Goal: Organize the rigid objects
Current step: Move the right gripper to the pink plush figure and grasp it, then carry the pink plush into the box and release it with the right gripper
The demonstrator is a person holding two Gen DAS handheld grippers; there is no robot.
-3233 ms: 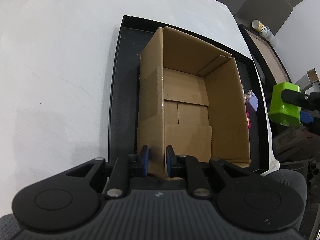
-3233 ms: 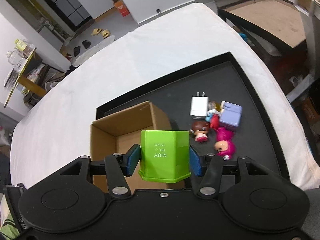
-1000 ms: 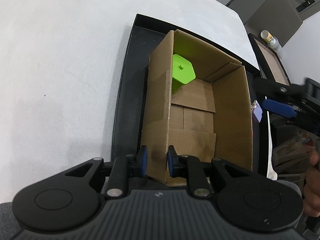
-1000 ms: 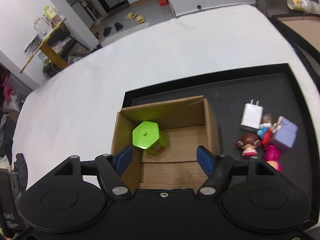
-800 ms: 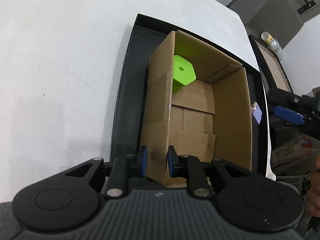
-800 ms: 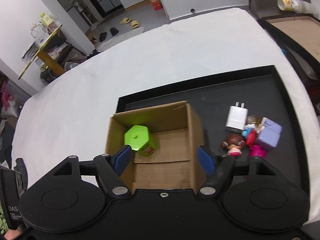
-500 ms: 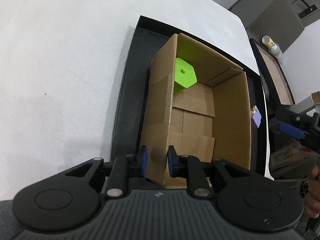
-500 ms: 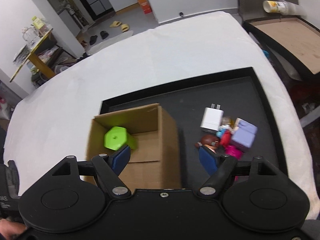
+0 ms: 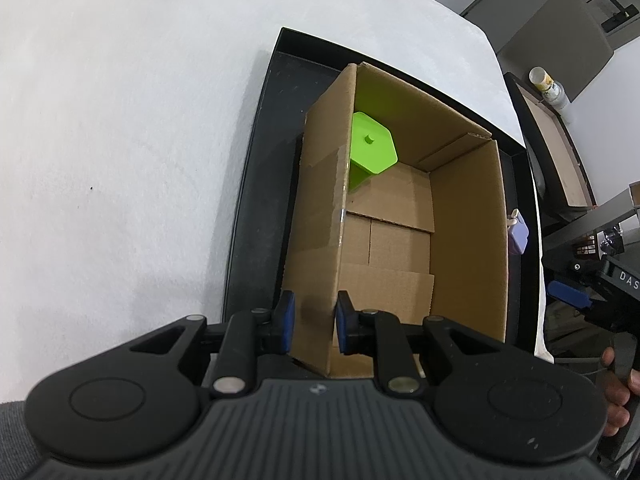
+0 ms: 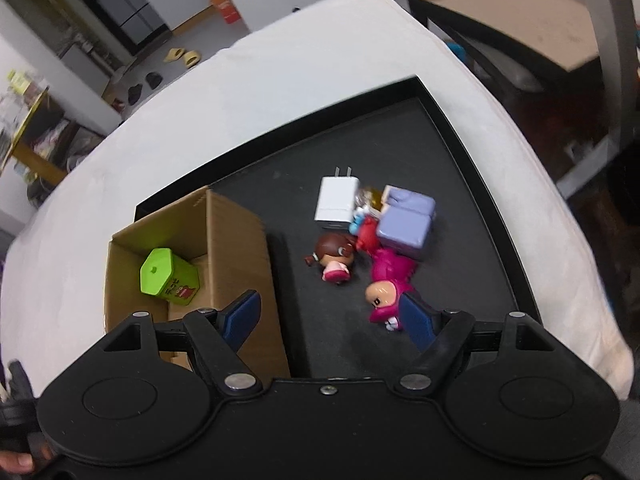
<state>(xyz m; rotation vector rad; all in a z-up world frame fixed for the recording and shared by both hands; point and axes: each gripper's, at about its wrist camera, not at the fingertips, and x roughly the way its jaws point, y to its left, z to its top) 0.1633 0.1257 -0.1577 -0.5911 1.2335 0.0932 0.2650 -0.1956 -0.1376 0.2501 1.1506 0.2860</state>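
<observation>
An open cardboard box stands on a black tray. A green hexagonal container stands in its far left corner. My left gripper is shut on the box's near left wall. My right gripper hangs open and empty above the tray, to the right of the box. Ahead of it lie a white charger plug, a lilac box, a brown-haired figurine and a pink figurine. The left wrist view shows the right gripper beyond the tray's right side.
The tray lies on a white-covered table. A second tray with a brown floor and a cup stands beyond the table's right edge. A hand grips the right tool's handle.
My right gripper has moved right from above the box to above the toys, and dropped a little. The green container stays in the box. My left gripper has kept its hold.
</observation>
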